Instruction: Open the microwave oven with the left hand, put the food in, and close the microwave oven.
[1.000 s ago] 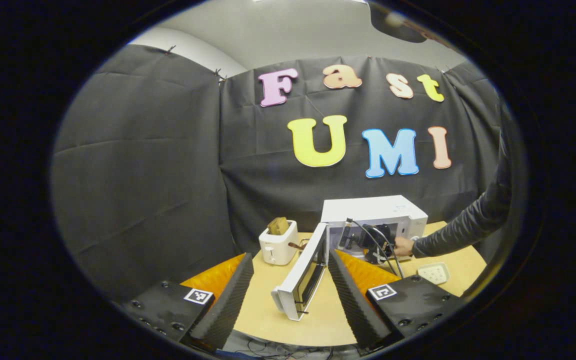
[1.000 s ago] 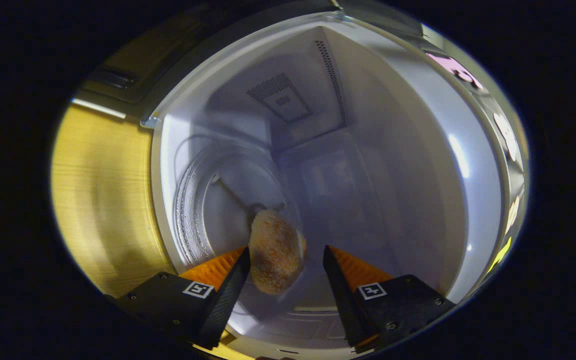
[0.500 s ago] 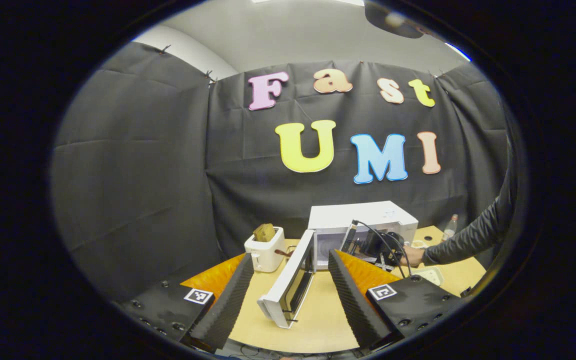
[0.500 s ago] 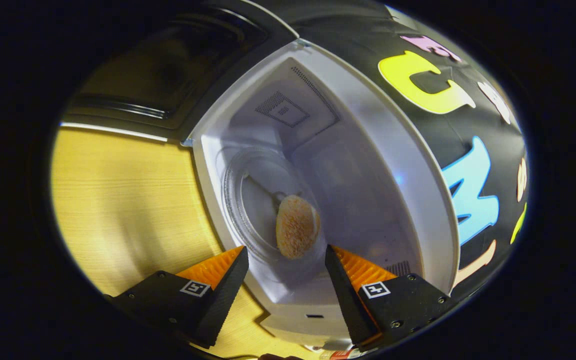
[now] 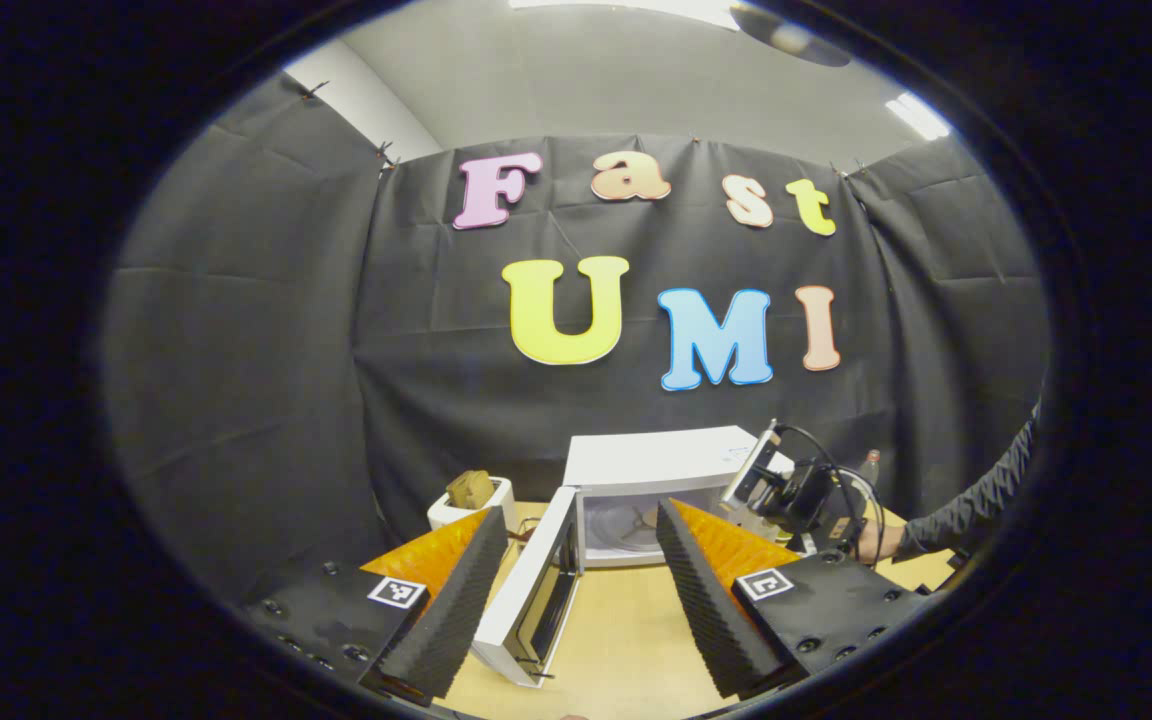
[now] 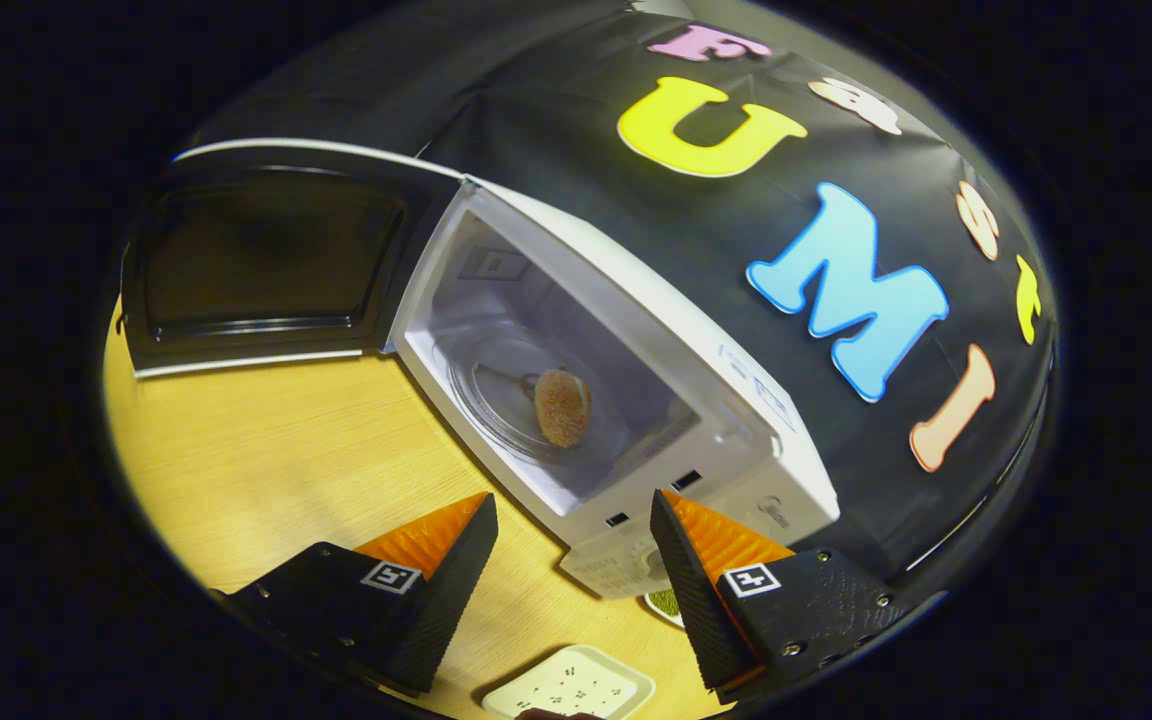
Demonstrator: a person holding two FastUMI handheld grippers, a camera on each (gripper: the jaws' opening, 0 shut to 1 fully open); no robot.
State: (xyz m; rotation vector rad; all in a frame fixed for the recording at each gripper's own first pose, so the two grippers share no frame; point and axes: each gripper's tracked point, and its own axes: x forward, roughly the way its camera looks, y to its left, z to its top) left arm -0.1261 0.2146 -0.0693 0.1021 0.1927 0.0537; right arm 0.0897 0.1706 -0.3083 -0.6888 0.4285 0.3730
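1. food [image 6: 563, 407], a round browned piece, lies on the glass turntable [image 6: 496, 395] inside the microwave [image 6: 696, 400], touching nothing but the plate. judged: placing step done, closing is what's left.
2. right gripper [image 6: 573, 560] has its jaws wide and empty, outside the cavity, just in front of the microwave's lower front edge. in the left gripper view it sits at the microwave's right side, held by a hand [image 5: 871, 543] with a dark sleeve.
3. left gripper [image 5: 581, 565] also wide and empty, well back from the oven, with the open door [image 5: 536, 590] between its fingers in the picture, no contact visible.
4. door stands swung fully out on its left hinge, dark window facing the cavity side.
5. risk: left gripper is apart from the door, so a push off-centre or on the thin edge could slip off, or slide the microwave on the wooden table [image 6: 266, 470].
6. risk: right gripper and its cable [image 5: 841, 470] near the opening could get caught if the door swings before it clears.
7. risk: a hard slam may roll the food off the turntable, or the door may bounce without latching.
8. toaster [image 5: 464, 503] sits just left of the door, so a wide swing of the left gripper could clip it. small white tray [image 6: 569, 688] on the table near the right gripper could be knocked.
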